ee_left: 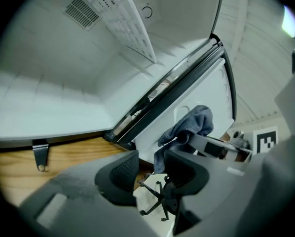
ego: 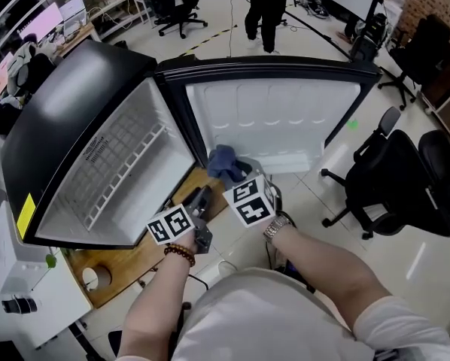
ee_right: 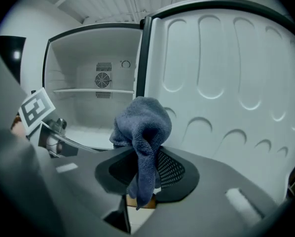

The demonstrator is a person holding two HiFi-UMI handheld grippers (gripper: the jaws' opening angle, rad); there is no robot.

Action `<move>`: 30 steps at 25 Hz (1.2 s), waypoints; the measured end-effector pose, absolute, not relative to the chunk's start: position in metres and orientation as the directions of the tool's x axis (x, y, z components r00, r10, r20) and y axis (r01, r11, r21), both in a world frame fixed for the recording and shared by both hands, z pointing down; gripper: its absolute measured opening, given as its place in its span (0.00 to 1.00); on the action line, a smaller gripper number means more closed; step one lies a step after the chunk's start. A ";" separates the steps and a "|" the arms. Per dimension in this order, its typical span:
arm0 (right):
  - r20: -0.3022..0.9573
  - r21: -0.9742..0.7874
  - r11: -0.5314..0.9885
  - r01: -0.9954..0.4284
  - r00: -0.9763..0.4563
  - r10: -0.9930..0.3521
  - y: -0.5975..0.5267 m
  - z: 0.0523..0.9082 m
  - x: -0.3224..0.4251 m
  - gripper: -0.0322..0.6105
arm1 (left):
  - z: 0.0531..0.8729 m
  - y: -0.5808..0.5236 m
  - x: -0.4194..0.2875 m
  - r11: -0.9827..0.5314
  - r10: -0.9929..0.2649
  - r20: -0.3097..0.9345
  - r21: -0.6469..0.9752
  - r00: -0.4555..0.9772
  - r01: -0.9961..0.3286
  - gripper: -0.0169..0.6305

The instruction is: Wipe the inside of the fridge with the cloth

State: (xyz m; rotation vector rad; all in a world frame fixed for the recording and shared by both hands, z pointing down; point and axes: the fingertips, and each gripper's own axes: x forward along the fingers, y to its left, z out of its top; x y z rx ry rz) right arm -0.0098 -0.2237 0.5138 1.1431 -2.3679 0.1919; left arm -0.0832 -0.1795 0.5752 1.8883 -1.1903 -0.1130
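The right gripper (ee_right: 146, 169) is clamped on a bunched blue-grey terry cloth (ee_right: 142, 127), which it holds in front of the small black fridge (ego: 67, 115), near its open white-lined door (ego: 285, 111). The left gripper (ee_left: 152, 173) has its 2 jaws parted and empty.

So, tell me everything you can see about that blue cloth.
The cloth is a greyish-blue rag that looks like soft towelling, crumpled rather than folded. It is pinched in the right gripper: a bunched top rises above the pads and a narrow tail hangs below them. It is held in the air before the open fridge, close to the inner face of its door, apparently touching neither.
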 end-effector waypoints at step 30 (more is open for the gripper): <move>0.672 0.020 0.465 -0.885 -0.332 -0.661 -0.229 0.577 0.097 0.21 | 0.574 -0.185 -0.044 -0.232 -0.726 0.355 0.680 0.589 -0.696 0.28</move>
